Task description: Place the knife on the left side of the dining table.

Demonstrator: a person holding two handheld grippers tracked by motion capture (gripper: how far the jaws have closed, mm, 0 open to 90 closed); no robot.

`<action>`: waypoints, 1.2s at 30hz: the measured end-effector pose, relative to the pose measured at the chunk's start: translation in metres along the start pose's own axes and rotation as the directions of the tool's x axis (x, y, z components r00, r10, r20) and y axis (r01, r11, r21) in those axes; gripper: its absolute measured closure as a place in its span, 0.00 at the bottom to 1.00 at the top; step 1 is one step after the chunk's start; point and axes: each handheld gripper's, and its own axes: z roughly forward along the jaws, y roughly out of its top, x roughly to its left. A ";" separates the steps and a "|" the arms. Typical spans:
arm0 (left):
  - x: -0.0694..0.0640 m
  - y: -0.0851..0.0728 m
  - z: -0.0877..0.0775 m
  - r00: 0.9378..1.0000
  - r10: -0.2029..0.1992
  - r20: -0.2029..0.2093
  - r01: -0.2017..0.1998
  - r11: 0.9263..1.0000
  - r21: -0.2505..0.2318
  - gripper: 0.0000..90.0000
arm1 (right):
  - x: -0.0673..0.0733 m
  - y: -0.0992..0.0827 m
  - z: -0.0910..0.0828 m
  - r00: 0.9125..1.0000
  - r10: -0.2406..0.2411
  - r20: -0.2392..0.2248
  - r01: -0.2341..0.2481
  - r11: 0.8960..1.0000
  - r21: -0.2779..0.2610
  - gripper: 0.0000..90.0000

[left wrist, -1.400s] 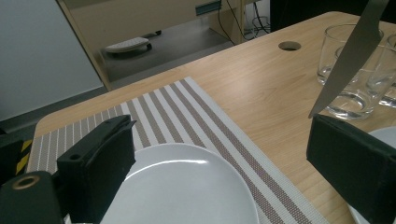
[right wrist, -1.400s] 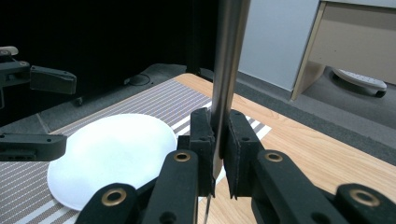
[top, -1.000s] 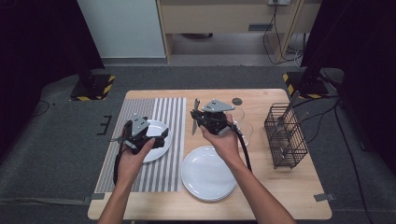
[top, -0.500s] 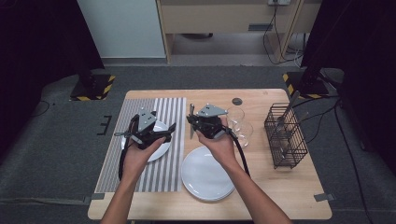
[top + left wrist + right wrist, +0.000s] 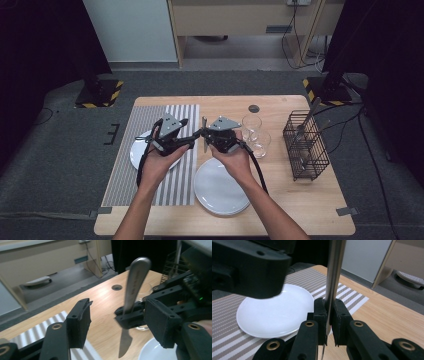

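My right tongs [image 5: 204, 134] are clenched on a table knife [image 5: 204, 135], and I hold it upright above the wooden worktop [image 5: 280, 195], with the handle up and the blade tip down. In the right gripper view the two pads press on the flat metal from both sides. My left tongs [image 5: 192, 137] are just beside the knife, and their jaws have just been closing, but they do not grasp anything: in the left gripper view the knife [image 5: 131, 300] stands between the two pads [image 5: 81, 320] and a gap remains on each side. Under my left hand [image 5: 159, 165] there is a small white plate [image 5: 136, 152] on the striped placemat [image 5: 145, 117]. A bigger white plate [image 5: 220, 192] lies near the front edge of the worktop. Two empty glasses [image 5: 255, 134] stand to the right of my hands, and a black wire basket [image 5: 305, 145] stands farther right.
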 end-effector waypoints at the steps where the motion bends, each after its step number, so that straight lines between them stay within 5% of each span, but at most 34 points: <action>1: -0.001 0.001 0.001 1.000 0.007 0.000 -0.007 1.000 0.004 0.44 | 0.001 -0.001 0.001 1.000 -0.003 0.000 0.003 1.000 0.001 0.92; 10: -0.007 0.007 0.012 1.000 0.011 0.016 -0.011 1.000 0.013 0.58 | 0.005 -0.005 0.001 1.000 -0.013 0.010 0.013 1.000 -0.003 0.92; 20: -0.014 0.017 0.020 0.999 0.042 -0.032 -0.041 0.998 0.039 0.73 | 0.010 -0.006 0.004 1.000 -0.009 0.006 0.009 1.000 -0.012 0.92; 36: -0.011 0.021 0.023 0.999 0.031 -0.030 -0.028 0.994 0.103 0.82 | 0.006 -0.005 0.005 1.000 -0.007 0.021 0.007 1.000 -0.020 0.92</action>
